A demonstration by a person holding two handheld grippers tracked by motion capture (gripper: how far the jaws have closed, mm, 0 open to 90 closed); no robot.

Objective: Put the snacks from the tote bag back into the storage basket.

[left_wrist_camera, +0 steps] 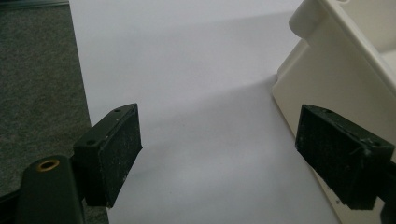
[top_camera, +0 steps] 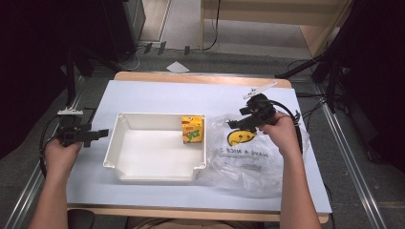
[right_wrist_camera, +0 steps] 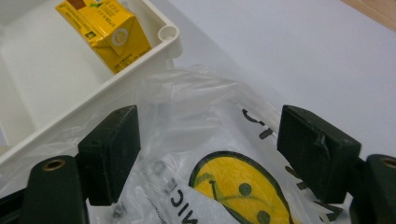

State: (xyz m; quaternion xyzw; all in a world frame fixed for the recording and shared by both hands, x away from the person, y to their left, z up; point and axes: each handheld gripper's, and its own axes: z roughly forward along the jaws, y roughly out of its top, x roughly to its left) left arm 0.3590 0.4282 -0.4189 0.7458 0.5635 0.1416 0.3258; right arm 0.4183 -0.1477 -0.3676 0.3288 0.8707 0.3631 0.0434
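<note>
Right gripper [right_wrist_camera: 210, 154] fingers are held open over the smiley plastic bag [right_wrist_camera: 224, 186], not yet gripped, the juice carton [top_camera: 192, 130] already stood in the white tray [top_camera: 114, 143] beyond them, left gripper [left_wrist_camera: 219, 154] fingers open, idle.

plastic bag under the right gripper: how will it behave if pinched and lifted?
The plastic bag looks thin and crumpled, so probably floppy and light, sagging when lifted. Its glossy film may slip between the right gripper pads. An edge lies against the tray, so it might drag.

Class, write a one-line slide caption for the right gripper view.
Open right gripper over a clear smiley bag, beside a tray holding a yellow carton.
</note>
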